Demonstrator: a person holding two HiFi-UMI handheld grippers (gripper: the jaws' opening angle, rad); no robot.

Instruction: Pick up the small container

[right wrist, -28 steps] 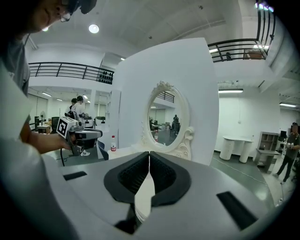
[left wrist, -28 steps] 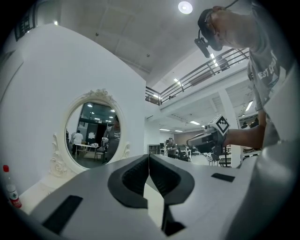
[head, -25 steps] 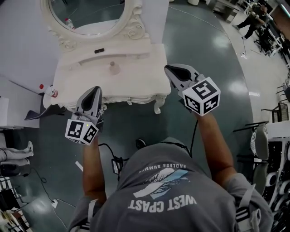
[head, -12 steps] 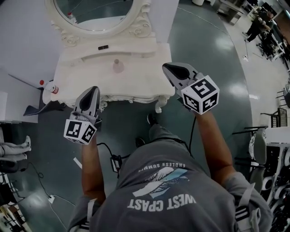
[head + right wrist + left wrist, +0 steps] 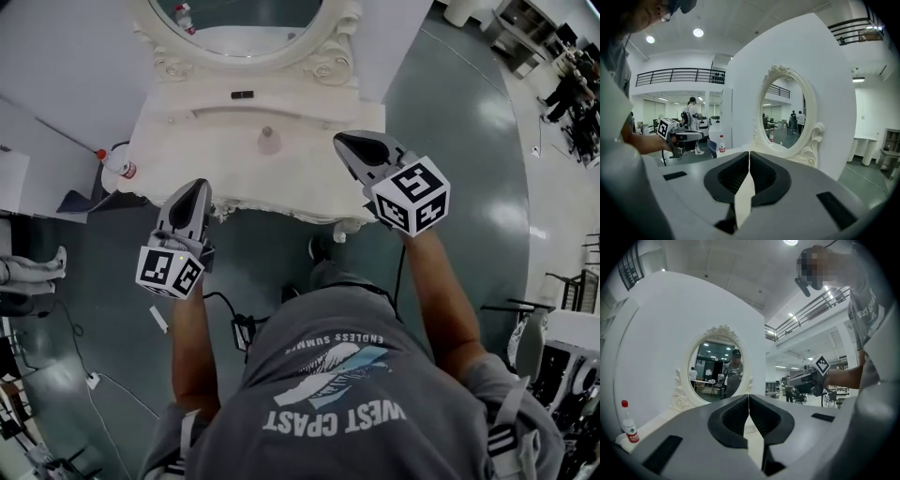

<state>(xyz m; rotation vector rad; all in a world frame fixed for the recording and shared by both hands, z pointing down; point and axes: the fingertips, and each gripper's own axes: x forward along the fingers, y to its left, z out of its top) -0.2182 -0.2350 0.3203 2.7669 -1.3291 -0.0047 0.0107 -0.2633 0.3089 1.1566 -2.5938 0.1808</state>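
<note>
Nearest to you is your grey shirt (image 5: 337, 394). It has two lines of print, "ENDLESS SUMMER" over "WEST COAST".

You hold two tongs, one per hand, each with one marker cube. On the left tongs (image 5: 191, 190) the jaws are pressed together with nothing between them. The right tongs (image 5: 352, 146) are the same, tips closed and empty. Both sit over the near edge of the white desk (image 5: 178, 155), left tongs at the near-left part, right tongs at the near-right corner.

There is one small container (image 5: 269, 141), pinkish, upright on the desk top about mid-width. It is past both tongs and between their lines, touching neither.

Behind it one small black item (image 5: 243, 95) lies flat near the mirror base, too small to identify.

One clear bottle (image 5: 119, 165) with a red cap and red label is just off the desk's left end. Its label is unreadable, and you can't tell what it stands on.

Farthest is one oval mirror (image 5: 246, 19) in an ornate white frame, upright at the back of the desk.
</note>
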